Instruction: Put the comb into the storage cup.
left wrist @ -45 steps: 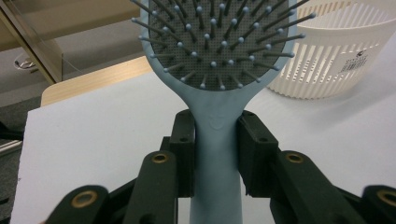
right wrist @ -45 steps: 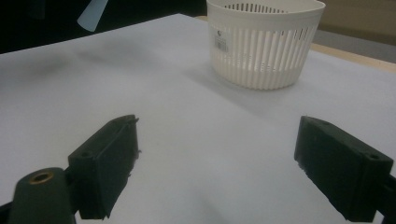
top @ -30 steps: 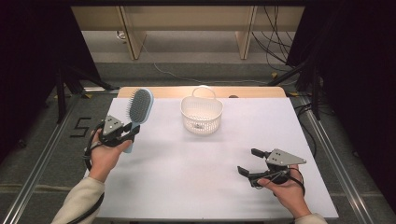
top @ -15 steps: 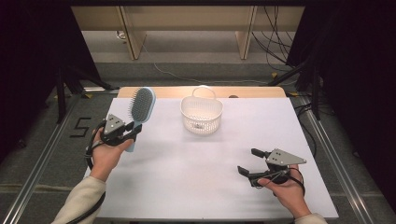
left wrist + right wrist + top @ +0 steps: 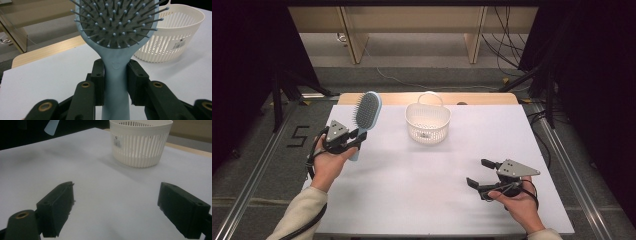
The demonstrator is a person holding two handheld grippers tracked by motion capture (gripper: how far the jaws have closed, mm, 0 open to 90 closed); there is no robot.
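left gripper (image 5: pixel 353 141) raised, clamps hairbrush (image 5: pixel 366 112) upright | right gripper (image 5: pixel 479 173) low, level

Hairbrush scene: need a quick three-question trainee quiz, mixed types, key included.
1. True or false: the left gripper is shut on the hairbrush by its handle.
2. The right gripper is: A) open, holding nothing B) shut on the basket C) shut on the hairbrush.
3. Which way do the hairbrush's bristles face in the left gripper view?

Key: 1 true; 2 A; 3 toward the camera.
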